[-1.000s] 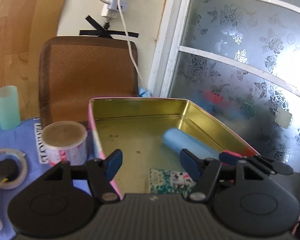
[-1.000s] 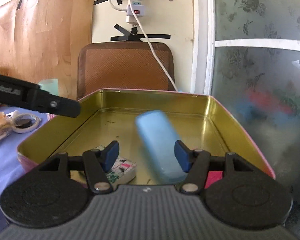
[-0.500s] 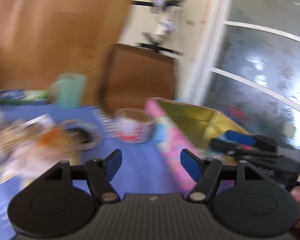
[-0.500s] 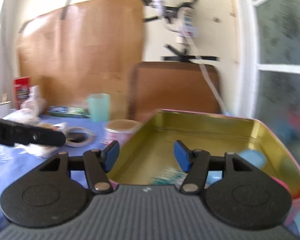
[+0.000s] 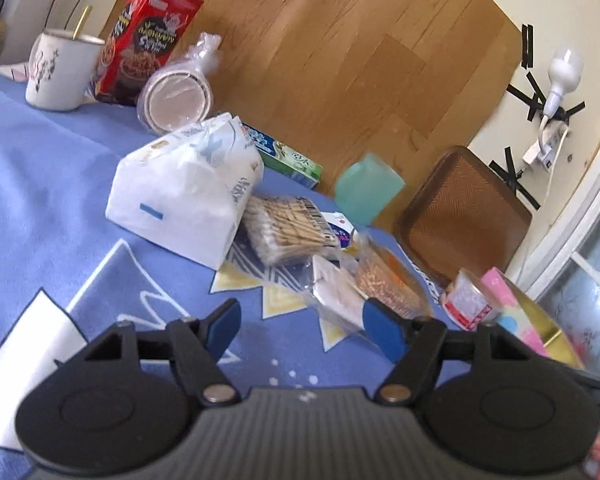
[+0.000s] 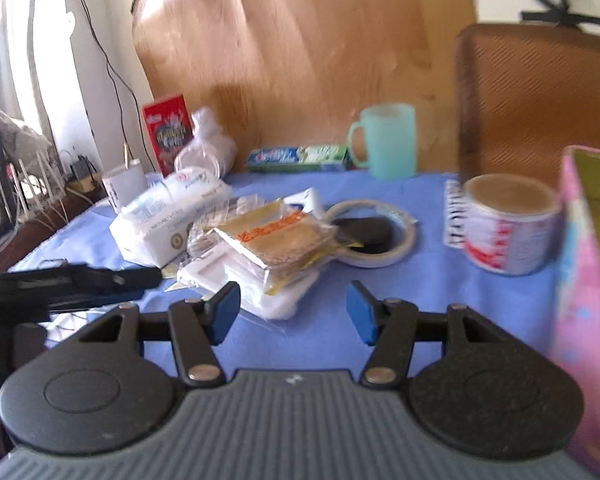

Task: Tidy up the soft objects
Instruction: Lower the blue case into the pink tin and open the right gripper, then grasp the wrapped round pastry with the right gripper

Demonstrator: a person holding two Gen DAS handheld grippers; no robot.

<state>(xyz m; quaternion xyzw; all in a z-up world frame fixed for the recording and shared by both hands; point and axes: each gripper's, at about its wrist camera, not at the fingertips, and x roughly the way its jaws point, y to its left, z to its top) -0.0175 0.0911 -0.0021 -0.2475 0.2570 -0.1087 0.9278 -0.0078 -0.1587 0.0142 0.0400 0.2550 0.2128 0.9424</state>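
My left gripper (image 5: 300, 328) is open and empty above the blue tablecloth (image 5: 40, 184). Ahead of it lie a white tissue pack (image 5: 184, 184), a bag of cotton swabs (image 5: 288, 228) and clear packets of pads (image 5: 340, 296). My right gripper (image 6: 292, 312) is open and empty, just in front of a pile of clear packets (image 6: 268, 240) with the tissue pack (image 6: 164, 220) behind it. The pink tin with a gold inside (image 6: 580, 272) is at the right edge; it also shows in the left wrist view (image 5: 516, 312). The left gripper's arm (image 6: 68, 280) shows at the left.
A tape roll (image 6: 372, 232), a round can (image 6: 508, 228), a green mug (image 6: 388, 140), a toothpaste box (image 6: 300, 156), a red box (image 5: 148, 40), a white cup (image 5: 60, 68) and a brown chair back (image 5: 464, 216) stand around the table.
Both grippers have swung left, away from the tin and toward the cluttered tablecloth. The blue soft case stays in the tin, now out of view.
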